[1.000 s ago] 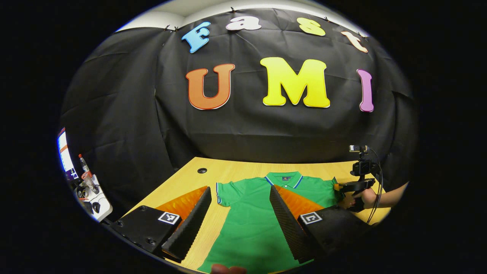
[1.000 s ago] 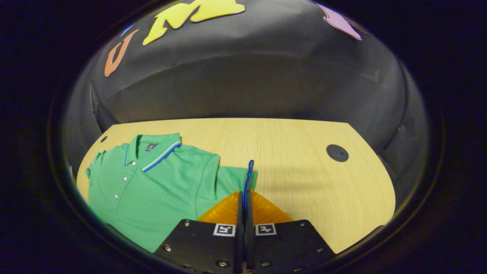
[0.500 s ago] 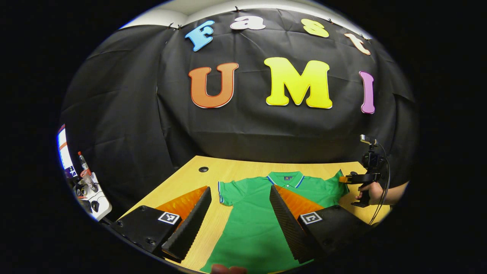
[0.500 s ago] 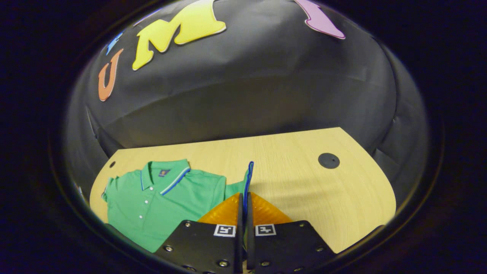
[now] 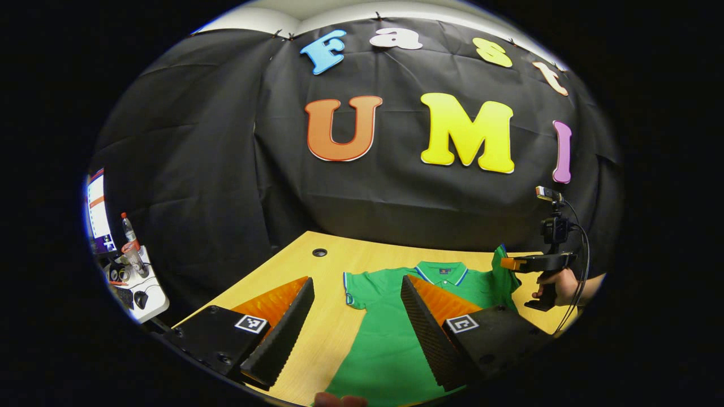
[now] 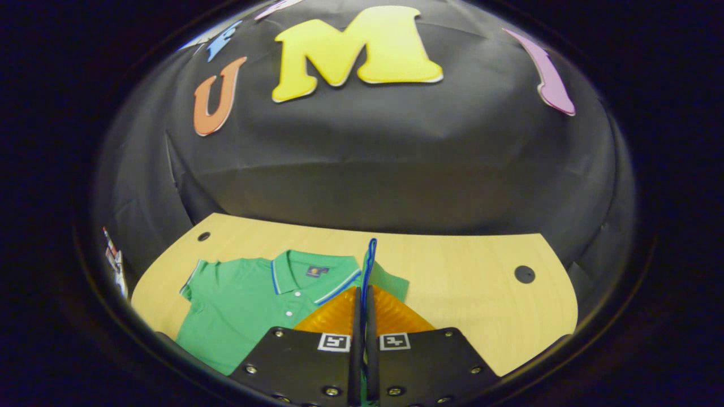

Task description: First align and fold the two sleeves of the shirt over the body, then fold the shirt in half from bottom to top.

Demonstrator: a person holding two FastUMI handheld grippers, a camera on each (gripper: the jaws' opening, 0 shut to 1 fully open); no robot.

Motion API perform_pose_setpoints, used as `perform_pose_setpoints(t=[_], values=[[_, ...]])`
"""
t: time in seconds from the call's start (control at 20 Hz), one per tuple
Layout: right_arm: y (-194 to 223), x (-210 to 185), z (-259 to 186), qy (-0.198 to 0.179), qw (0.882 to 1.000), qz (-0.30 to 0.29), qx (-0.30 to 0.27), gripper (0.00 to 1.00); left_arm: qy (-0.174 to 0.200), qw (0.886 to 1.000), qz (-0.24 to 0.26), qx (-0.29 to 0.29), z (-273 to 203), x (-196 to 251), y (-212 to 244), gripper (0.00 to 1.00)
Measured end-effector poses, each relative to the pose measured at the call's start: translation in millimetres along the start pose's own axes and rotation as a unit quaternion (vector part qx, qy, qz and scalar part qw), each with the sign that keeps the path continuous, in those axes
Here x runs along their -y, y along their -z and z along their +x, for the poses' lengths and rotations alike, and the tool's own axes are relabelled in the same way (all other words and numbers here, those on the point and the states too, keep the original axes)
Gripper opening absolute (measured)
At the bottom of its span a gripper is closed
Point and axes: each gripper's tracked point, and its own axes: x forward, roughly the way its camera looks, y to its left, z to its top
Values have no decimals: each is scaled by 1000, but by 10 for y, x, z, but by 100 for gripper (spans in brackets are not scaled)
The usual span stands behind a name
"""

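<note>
A green polo shirt [image 5: 390, 339] with a blue-and-white trimmed collar lies face up on the wooden table [image 5: 283, 271]. My left gripper [image 5: 356, 281] hovers open above the shirt's lower left part, its fingers wide apart with nothing between them. At the far right a hand [image 5: 557, 285] holds my right gripper [image 5: 512, 263], shut on the shirt's right sleeve [image 5: 500, 265] and holding it up off the table. In the right gripper view, my right gripper [image 6: 363, 291] pinches the sleeve's blue-trimmed cuff [image 6: 370, 260], which stands upright beside the collar [image 6: 317, 277]. The shirt [image 6: 249, 305] spreads out to the left.
A round cable hole [image 5: 319, 252] sits near the table's far left edge, another hole [image 6: 524, 274] at the far right. Beside the table on the left stands a white cart [image 5: 133, 282] with a bottle and small items, and a lit screen [image 5: 96, 212].
My right gripper has lifted the sleeve higher and swung it in toward the collar. My left gripper has stayed open and drifted slightly left.
</note>
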Motion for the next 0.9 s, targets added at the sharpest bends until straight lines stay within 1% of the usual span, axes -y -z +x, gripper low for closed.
perform_pose_setpoints(t=[0.1,0.15,0.25,0.3,0.35,0.4,0.45,0.5,0.6,0.7,0.8,0.9], values=[[71,-236,101,-2,1000,-7,-12,4,-7,1000,-2,1,16,-155,-25,99],[118,-305,151,10,1000,-9,-21,4,-10,1000,-2,1,24,-226,-29,99],[227,-501,202,6,999,6,-40,4,-13,1000,-2,4,61,-369,-57,99],[294,-621,166,-4,998,16,-54,6,-12,1000,-2,7,80,-419,-69,98],[324,-698,150,-9,998,20,-62,13,-9,1000,-2,7,105,-473,-78,99],[312,-736,83,-13,998,23,-63,12,-4,1000,-3,7,154,-508,-76,99],[279,-764,16,-13,998,23,-59,29,2,1000,-4,7,199,-534,-79,99],[233,-772,-77,-13,998,24,-52,36,18,1000,-8,8,247,-509,-80,99],[126,-757,-315,-7,999,25,-41,63,47,999,-13,14,317,-458,-114,98],[41,-665,-577,12,999,19,-26,89,69,997,-12,16,424,-416,-106,98],[-65,-629,-904,24,1000,16,-9,89,95,995,-18,10,553,-372,-55,98],[-148,-600,-1223,30,999,10,8,89,128,991,-40,-7,698,-304,37,98]])
